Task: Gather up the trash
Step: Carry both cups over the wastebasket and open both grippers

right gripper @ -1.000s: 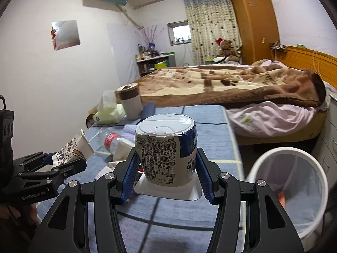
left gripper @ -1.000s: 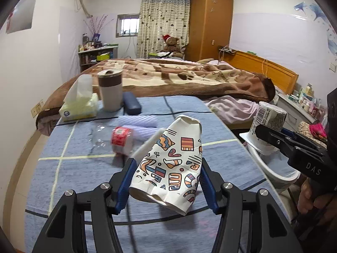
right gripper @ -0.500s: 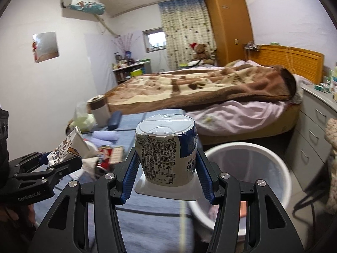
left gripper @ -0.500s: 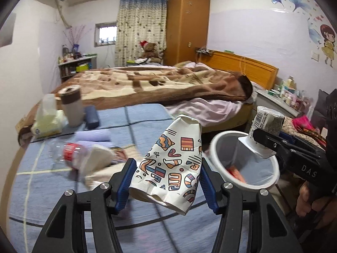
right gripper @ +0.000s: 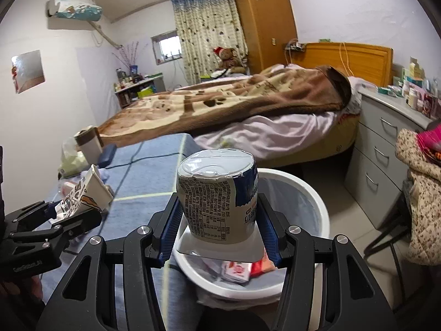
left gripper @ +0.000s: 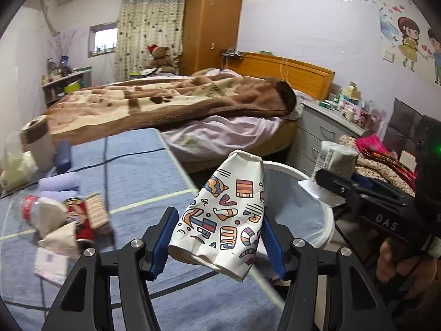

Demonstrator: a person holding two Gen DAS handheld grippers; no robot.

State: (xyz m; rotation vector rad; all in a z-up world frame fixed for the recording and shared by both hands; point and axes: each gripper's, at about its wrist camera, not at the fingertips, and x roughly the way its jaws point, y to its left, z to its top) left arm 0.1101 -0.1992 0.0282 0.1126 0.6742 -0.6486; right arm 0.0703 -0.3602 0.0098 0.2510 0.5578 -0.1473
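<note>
A bedroom with a bed (left gripper: 171,104) under a brown blanket, a wooden wardrobe (left gripper: 212,22) and a curtained window fills the background; in front stands a desk (left gripper: 137,182) covered with a blue checked cloth. At the desk's far left edge sit a tissue pack (left gripper: 12,168), a lidded tumbler (left gripper: 38,143) and a dark blue case (left gripper: 64,156). Nearer, a heap of trash lies on the cloth: a clear bottle with a red label (left gripper: 29,207), crumpled tissues (left gripper: 59,237) and a red can (left gripper: 80,215). The left gripper (left gripper: 217,237) is closed on a crushed paper cup (left gripper: 223,215) printed with colourful shapes, pinched between its blue pads and held above the desk's right edge. Just right of the desk stands a white trash bin (right gripper: 308,190) lined with a bag, with red and white wrappers (right gripper: 242,270) at the bottom. The right gripper (right gripper: 219,237) clamps an upside-down noodle cup (right gripper: 217,201) directly above the bin's opening. Farther right are a grey chest of drawers (right gripper: 386,149) and a chair piled with clothes (right gripper: 421,193).
</note>
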